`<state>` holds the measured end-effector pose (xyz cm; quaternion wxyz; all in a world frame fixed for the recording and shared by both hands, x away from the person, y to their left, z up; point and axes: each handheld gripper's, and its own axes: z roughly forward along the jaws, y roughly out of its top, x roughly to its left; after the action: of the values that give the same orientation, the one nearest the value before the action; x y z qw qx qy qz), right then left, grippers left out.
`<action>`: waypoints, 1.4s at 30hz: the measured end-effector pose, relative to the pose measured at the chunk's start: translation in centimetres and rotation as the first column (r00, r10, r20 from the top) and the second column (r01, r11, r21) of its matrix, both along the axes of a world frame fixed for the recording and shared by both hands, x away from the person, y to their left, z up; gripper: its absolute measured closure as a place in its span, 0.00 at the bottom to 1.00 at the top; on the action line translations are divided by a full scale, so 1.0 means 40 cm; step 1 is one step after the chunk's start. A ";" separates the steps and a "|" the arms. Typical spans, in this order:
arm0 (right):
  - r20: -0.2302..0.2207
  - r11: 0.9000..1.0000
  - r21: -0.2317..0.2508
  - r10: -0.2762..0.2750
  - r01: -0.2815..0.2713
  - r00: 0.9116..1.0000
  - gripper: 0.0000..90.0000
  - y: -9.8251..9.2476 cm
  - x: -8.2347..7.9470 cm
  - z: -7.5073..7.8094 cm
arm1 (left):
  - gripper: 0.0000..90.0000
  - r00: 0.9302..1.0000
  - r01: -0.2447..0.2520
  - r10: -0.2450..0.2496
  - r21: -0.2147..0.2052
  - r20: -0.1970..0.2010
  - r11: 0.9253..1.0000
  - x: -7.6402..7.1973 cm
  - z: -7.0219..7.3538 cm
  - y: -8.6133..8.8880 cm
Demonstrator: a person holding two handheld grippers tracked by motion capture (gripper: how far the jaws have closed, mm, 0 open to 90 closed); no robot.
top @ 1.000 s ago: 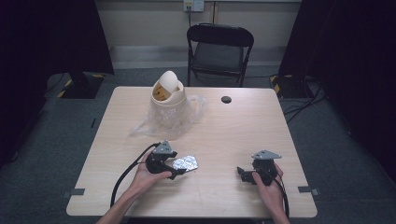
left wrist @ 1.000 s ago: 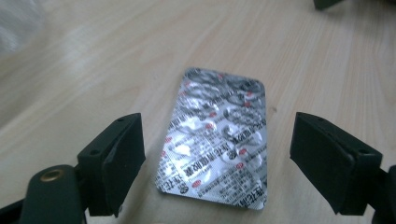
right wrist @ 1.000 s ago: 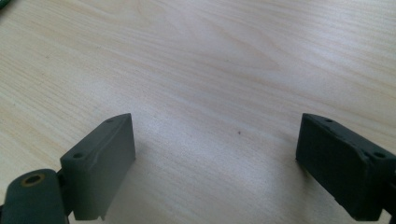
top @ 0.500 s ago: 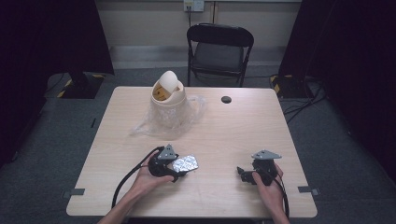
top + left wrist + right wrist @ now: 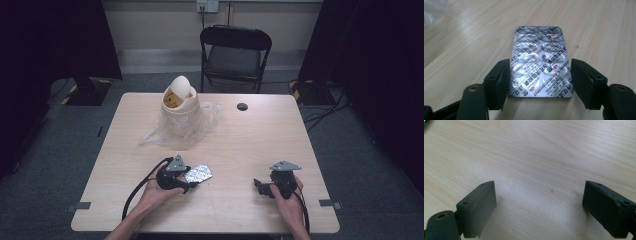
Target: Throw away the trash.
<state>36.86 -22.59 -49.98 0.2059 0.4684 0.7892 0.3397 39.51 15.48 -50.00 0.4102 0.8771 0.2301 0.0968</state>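
Left gripper view: claw (image 5: 540, 75) has closed on blister pack (image 5: 539, 62)

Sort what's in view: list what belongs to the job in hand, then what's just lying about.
In the job:
- blister pack, held by its edges
- left gripper, shut on it
- small bin with its bag, probably

Lying about:
- right gripper, open over bare table
- black cap
- chair

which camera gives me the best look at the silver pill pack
The left gripper view: the pill pack lies flat on the table, print readable, between the left tool's jaws. The high view shows it small and glinting. The right gripper view looks at bare tabletop.
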 end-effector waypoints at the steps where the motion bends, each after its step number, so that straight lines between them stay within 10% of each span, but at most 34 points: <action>1: 0.000 1.000 0.000 0.000 0.000 1.000 0.12 0.000 0.000 0.000 | 0.38 1.000 0.000 0.000 0.000 0.000 1.000 0.000 0.000 0.000; 42: 0.000 1.000 0.000 0.000 0.000 1.000 0.12 0.000 0.000 0.000 | 0.38 0.992 -0.124 0.127 -0.177 0.005 0.976 0.021 0.080 0.138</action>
<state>36.86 -22.59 -49.98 0.2057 0.4685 0.7892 0.3397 40.35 21.00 -46.78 0.4812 0.8203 0.2893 0.1087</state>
